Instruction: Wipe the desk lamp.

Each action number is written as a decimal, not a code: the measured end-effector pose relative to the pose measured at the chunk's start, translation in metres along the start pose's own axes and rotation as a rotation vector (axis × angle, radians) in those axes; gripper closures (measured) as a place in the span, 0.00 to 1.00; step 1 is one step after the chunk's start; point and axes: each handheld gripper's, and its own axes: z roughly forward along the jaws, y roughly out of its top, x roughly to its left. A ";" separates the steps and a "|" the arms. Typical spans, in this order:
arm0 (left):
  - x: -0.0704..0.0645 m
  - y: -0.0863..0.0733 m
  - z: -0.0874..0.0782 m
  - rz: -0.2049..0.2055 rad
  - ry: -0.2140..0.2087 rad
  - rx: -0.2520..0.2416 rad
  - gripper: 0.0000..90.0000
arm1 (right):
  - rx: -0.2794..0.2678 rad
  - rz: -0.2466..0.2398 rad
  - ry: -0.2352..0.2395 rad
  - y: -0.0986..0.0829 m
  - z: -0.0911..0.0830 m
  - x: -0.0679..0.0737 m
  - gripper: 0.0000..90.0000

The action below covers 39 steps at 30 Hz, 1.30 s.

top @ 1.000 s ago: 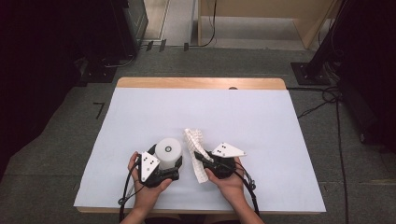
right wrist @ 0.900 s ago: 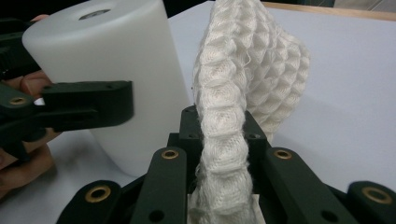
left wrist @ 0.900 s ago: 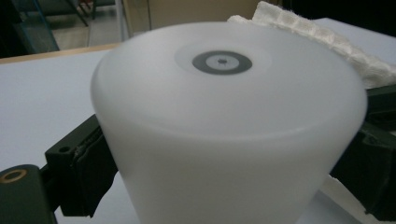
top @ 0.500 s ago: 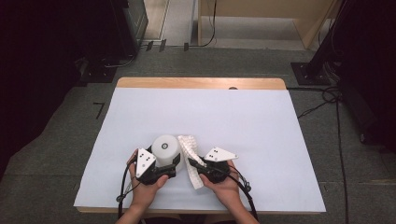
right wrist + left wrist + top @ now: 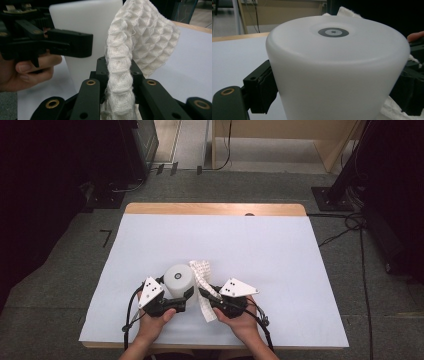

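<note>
A white plastic cup (image 5: pixel 179 279) stands upside down near the table's front edge, a dark ring mark on its base (image 5: pixel 333 32). My left gripper (image 5: pixel 176 296) is shut on the cup, one jaw on each side (image 5: pixel 260 88). A white waffle-weave cloth (image 5: pixel 204 281) hangs folded just right of the cup. My right gripper (image 5: pixel 209 296) is shut on the cloth (image 5: pixel 125 75), which rises between its jaws and bends over at the top. In the right gripper view the cup (image 5: pixel 85 30) stands just behind the cloth, with the left gripper (image 5: pixel 67 45) on it.
A pale blue sheet (image 5: pixel 260 250) covers the wooden table (image 5: pixel 215 209). Dark equipment and cables (image 5: pixel 350 220) lie on the grey floor around it. The person's hands (image 5: pixel 240 325) come in over the front edge.
Both grippers shifted slightly left and toward each other. The cloth now stands closer against the cup's right side.
</note>
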 end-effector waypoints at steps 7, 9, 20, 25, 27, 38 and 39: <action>0.007 0.005 -0.006 -0.009 0.003 -0.022 0.10 | 0.116 0.014 0.002 -0.017 0.018 -0.002 0.86; 0.008 0.003 -0.004 -0.008 -0.004 -0.014 0.10 | 0.102 0.016 0.002 -0.014 0.016 -0.002 0.86; 0.009 -0.003 0.001 0.015 0.009 0.003 0.10 | 0.069 0.000 -0.003 -0.009 0.008 -0.007 0.85; 0.013 -0.013 0.005 0.085 0.044 0.034 0.10 | 0.059 0.038 -0.056 -0.011 0.004 -0.017 0.85; 0.014 -0.017 0.008 0.099 0.048 0.050 0.10 | 0.045 0.049 -0.073 -0.011 0.001 -0.021 0.85; -0.007 -0.018 0.005 0.079 0.242 0.021 0.06 | 0.034 0.073 -0.100 -0.012 -0.003 -0.027 0.85; -0.011 -0.018 0.008 0.077 0.279 0.037 0.06 | 0.036 0.075 -0.097 -0.012 -0.002 -0.026 0.85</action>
